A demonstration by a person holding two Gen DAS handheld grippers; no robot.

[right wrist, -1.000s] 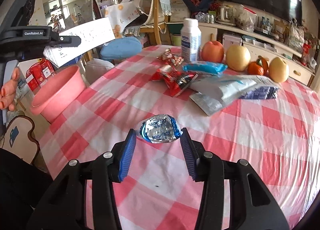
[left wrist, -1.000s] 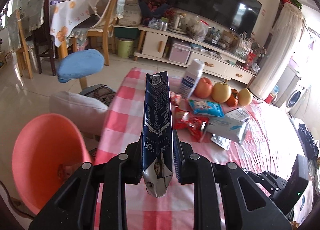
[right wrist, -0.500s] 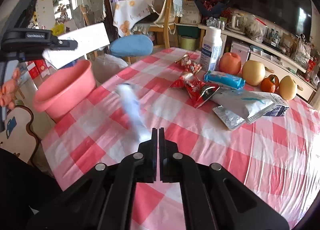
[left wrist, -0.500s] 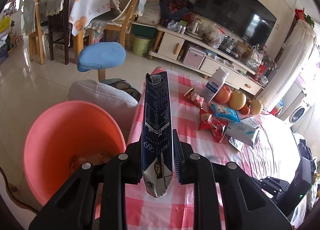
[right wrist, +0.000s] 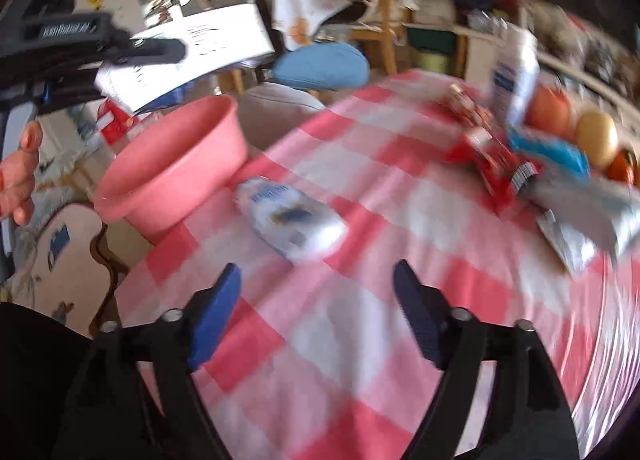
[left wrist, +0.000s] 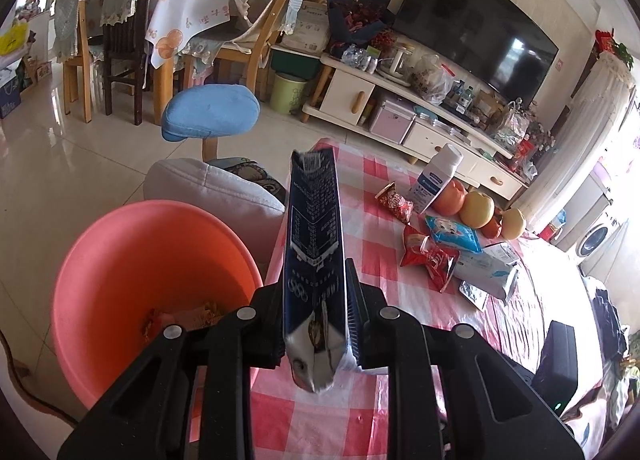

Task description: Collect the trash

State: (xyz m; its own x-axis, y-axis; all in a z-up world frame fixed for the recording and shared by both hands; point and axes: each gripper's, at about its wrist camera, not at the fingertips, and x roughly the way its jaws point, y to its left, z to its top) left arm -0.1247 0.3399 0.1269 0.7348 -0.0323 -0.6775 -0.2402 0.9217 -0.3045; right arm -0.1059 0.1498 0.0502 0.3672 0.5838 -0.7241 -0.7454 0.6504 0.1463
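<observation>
Between the left gripper's [left wrist: 316,324] pads sits a flattened dark-blue carton [left wrist: 314,260], clamped on its narrow sides and standing upright, poised beside the pink basin [left wrist: 120,260], not yet over it. The basin sits just off the table edge; some wrappers already lie in its bottom, so collecting looks partly done.

On the checked tablecloth [right wrist: 360,340] near the basin lies a small silver-blue wrapper [right wrist: 290,216], blurred. The right gripper [right wrist: 318,300] has just been opening: its jaws stand wide with nothing between them, the wrapper lying free ahead of them.

Further along the table more trash waits: a red snack wrapper [left wrist: 430,260], a smaller red one [left wrist: 394,206], a blue packet [left wrist: 452,234], a white-and-silver bag [left wrist: 486,270]. A white bottle [left wrist: 436,176] and a row of fruit [left wrist: 476,208] stand behind; probably not trash.

My read: carton's drop is the step in hand, and most of the table is still to clear.
</observation>
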